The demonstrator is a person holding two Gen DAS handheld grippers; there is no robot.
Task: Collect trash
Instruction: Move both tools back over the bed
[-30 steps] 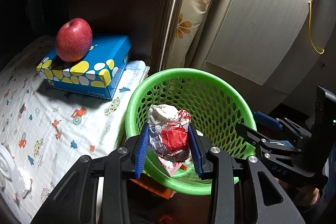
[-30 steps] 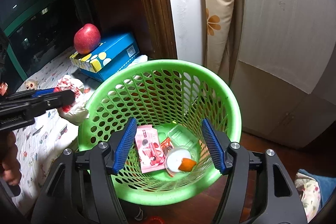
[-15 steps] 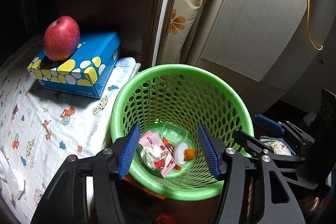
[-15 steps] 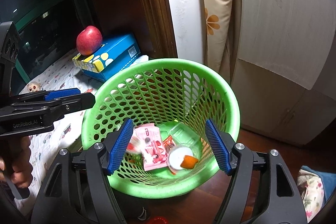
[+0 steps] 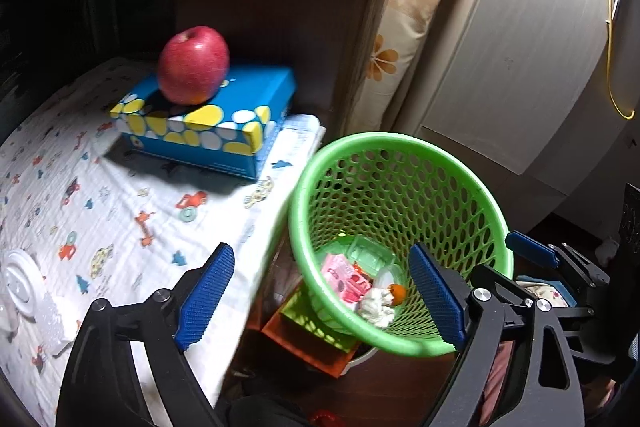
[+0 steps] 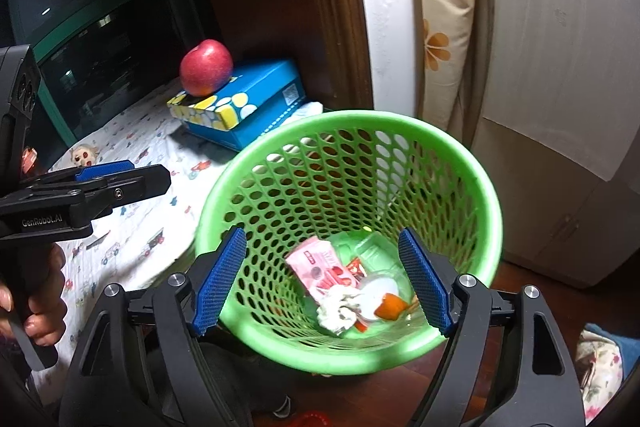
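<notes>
We've got both sets of jaws opening wide with nothing between them, left gripper [image 5: 320, 301] reading "GenRobot.AI" on its side, right gripper [image 6: 322, 283] over the green basket [image 6: 490, 227], where the crumpled wrapper [image 6: 338, 313] sits beside a pink packet [image 6: 320, 267].

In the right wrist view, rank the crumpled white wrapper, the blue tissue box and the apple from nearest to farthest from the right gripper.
From the right gripper:
1. Crumpled white wrapper, in the green basket, just below between the fingers.
2. Blue tissue box, beyond the basket's rim, upper left.
3. Apple, on the box's far end.
</notes>
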